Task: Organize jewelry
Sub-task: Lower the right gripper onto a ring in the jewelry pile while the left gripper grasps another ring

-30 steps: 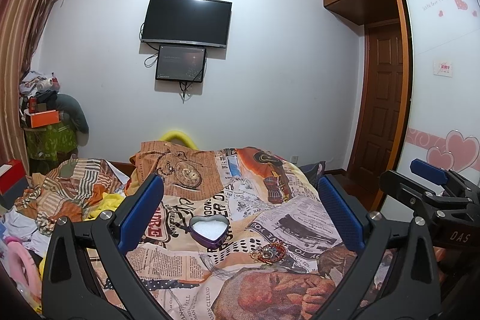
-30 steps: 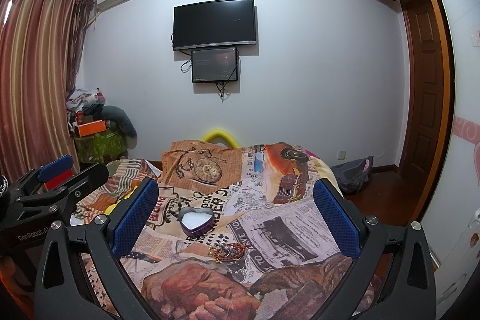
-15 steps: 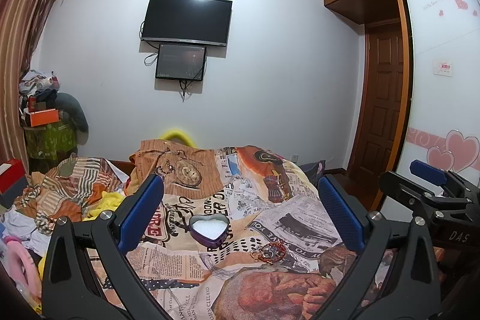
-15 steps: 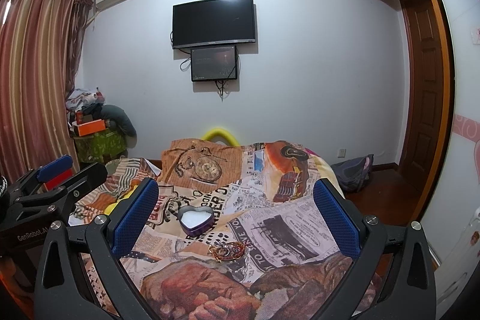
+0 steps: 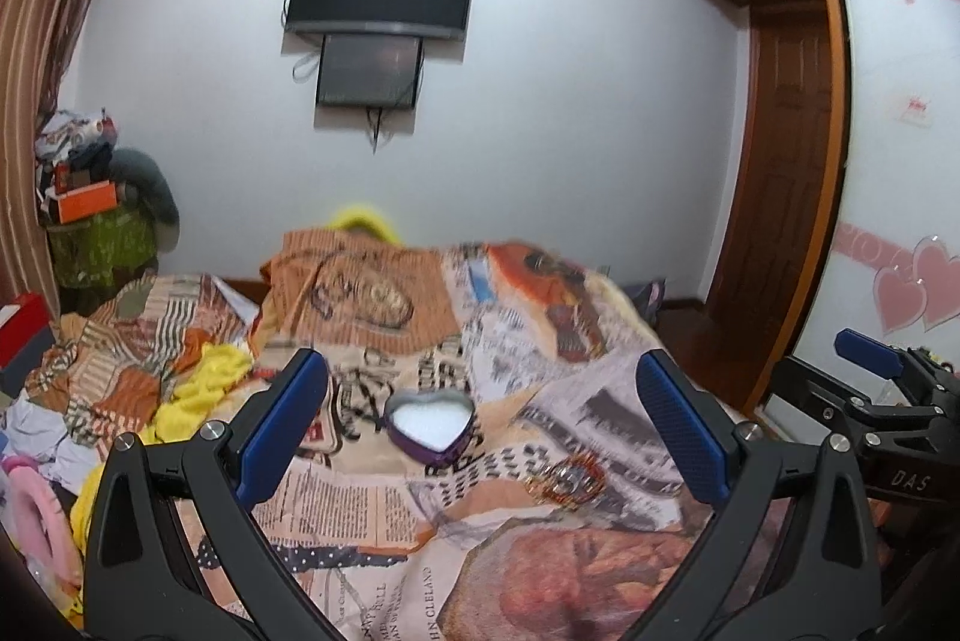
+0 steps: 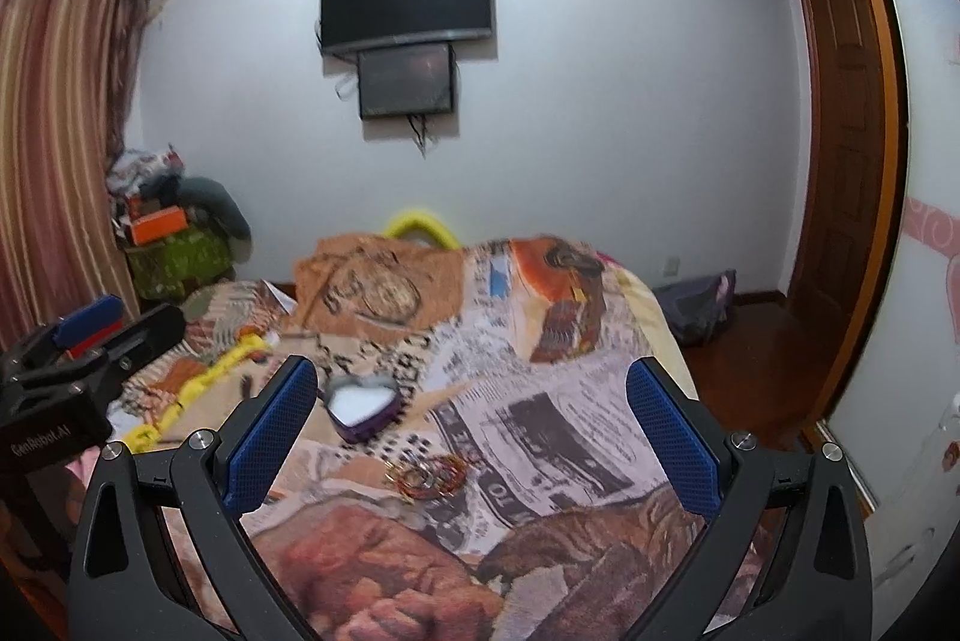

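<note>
On the bed (image 5: 372, 497), a purple heart box (image 5: 431, 424) sits open with a white inside. Just beside it, a bit nearer to us, lies a small pile of jewelry (image 6: 427, 474), red and gold.

We hold 2 grippers above the bed. Our left gripper (image 5: 480, 419) is wide open and holds nothing. Our right gripper (image 6: 471, 428) is wide open too, and empty.

We think the first job is to pick up the jewelry. We should bring our right gripper down slowly, put 1 finger on each side of the pile, then squeeze softly. The blanket is soft, so we should not push too deep or we may pinch the cloth.

Both pictures are blurry. We cannot tell if the pile is bracelets or chains, or how many pieces there are.
</note>
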A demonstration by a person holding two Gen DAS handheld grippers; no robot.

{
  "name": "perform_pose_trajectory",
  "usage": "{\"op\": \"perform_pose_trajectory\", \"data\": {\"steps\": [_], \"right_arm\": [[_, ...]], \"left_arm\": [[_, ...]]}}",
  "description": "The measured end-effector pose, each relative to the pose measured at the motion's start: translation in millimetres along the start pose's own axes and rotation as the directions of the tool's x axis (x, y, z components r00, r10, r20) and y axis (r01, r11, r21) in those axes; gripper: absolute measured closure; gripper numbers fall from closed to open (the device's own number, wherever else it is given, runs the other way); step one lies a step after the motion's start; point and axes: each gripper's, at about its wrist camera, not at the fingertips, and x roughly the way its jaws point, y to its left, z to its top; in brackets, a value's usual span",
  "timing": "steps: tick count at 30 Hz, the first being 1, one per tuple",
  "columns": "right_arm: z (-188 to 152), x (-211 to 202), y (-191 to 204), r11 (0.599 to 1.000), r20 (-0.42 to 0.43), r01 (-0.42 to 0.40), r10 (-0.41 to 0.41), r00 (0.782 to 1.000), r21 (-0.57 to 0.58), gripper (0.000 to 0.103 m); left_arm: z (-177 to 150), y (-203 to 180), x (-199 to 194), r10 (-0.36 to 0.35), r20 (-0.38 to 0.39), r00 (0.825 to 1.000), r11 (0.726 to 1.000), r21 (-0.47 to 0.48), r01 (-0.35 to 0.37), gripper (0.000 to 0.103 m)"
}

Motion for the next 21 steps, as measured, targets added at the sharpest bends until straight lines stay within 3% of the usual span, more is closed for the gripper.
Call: {"op": "perform_pose_trajectory", "data": {"steps": [4, 9, 15, 21], "right_arm": [[-16.4, 33.6, -13.0, 1.000, -0.097, 0.028, -0.027, 0.995, 0.005, 0.001], [-33.7, 63.2, -28.6, 1.000, -0.214, 0.003, 0.003, 0.977, 0.031, 0.001], [-49.3, 89.3, -41.7, 0.998, -0.327, -0.050, 0.062, 0.943, 0.045, 0.024], [-54.1, 110.3, -39.6, 0.993, -0.380, -0.119, 0.118, 0.917, 0.022, 0.047]], "left_arm": [[-18.7, 7.2, 38.0, 0.030, -0.115, 0.993, 0.999, -0.010, -0.032, 0.001], [-45.0, 13.9, 79.7, 0.033, -0.242, 0.970, 0.999, -0.013, -0.037, 0.012], [-69.3, 13.5, 120.6, -0.015, -0.371, 0.928, 1.000, -0.004, 0.014, 0.022], [-77.2, -0.3, 145.1, -0.100, -0.451, 0.887, 0.993, 0.004, 0.114, 0.041]]}}
